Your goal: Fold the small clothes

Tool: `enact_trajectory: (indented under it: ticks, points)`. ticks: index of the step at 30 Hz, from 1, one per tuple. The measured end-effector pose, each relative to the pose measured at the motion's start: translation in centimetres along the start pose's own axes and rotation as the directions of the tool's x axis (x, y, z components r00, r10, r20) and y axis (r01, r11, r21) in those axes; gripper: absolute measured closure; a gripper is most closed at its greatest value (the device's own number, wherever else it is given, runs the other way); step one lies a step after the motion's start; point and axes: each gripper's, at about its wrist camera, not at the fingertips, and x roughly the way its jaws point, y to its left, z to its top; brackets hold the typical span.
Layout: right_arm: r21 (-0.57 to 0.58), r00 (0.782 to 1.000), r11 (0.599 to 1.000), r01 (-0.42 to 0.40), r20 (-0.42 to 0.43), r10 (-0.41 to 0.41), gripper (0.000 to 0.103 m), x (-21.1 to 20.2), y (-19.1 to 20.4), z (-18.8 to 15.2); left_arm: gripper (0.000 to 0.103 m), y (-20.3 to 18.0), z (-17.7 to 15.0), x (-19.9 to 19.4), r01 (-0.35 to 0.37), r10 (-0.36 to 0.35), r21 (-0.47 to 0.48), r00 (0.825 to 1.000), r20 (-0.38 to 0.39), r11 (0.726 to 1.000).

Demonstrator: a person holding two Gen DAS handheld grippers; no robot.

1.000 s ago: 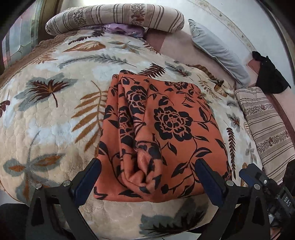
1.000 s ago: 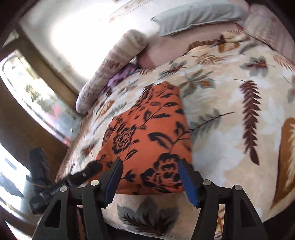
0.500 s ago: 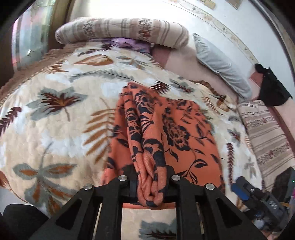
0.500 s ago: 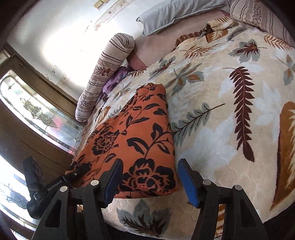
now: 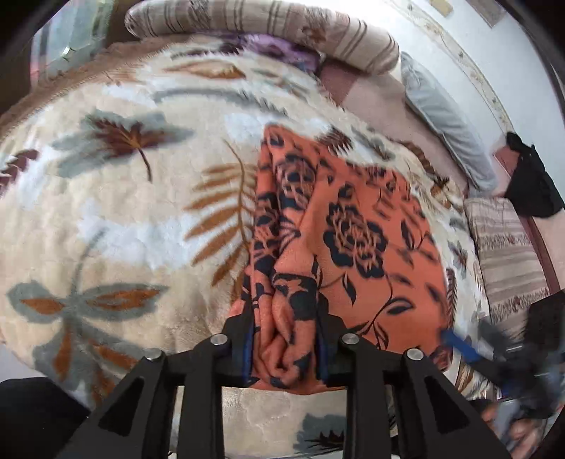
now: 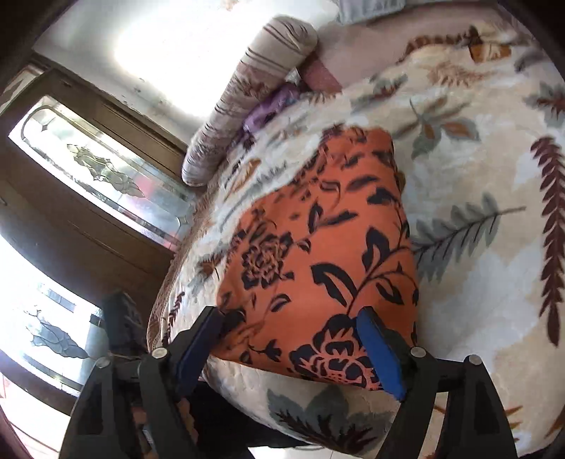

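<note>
Bunching orange cloth (image 5: 353,226) between left claw (image 5: 286,349).

Left wrist cam: low at the bed's near edge, tilted steeply down, facing the far edge with the striped bolster (image 5: 261,24); orange floral cloth (image 5: 353,240) fills the close foreground. Right wrist cam: same near edge, shallower tilt, angled toward the far-left corner and glass-panelled door (image 6: 99,169). Both share the cloth (image 6: 317,247), leaf-print blanket (image 5: 123,212) and bolster (image 6: 247,91).
</note>
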Motion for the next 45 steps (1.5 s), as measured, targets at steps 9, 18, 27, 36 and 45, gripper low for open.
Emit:
enact_trajectory:
  ticks: [9, 18, 27, 36, 45]
  points:
    - [0.136, 0.994, 0.986, -0.099, -0.025, 0.104, 0.020, -0.5, -2.7, 0.4, 0.032, -6.5, 2.1, 2.0, -0.097, 0.084, 0.212, 0.994, 0.067, 0.972]
    - [0.203, 1.000, 0.979, -0.024, -0.008, 0.026, 0.020, 0.0, -7.4, 6.9, 0.032, -4.2, 0.9, 5.3, -0.130, 0.129, 0.211, 0.992, 0.015, 0.969]
    - [0.099, 0.993, 0.993, 0.057, -0.112, -0.046, 0.065, 4.0, -4.6, 6.2, 0.034, -4.4, 0.7, 4.9, -0.114, 0.112, 0.216, 0.994, 0.022, 0.970]
    - [0.147, 0.999, 0.988, 0.035, -0.034, -0.030, 0.042, 2.3, -5.9, 7.1, 0.031, -1.2, 1.4, 5.8, -0.055, 0.056, 0.095, 0.998, -0.011, 0.994]
    - [0.152, 0.995, 0.985, 0.082, -0.065, -0.073, 0.072, 7.4, -6.8, 13.2, 0.029, -1.7, 1.4, 5.4, -0.091, 0.090, 0.147, 0.996, 0.008, 0.985]
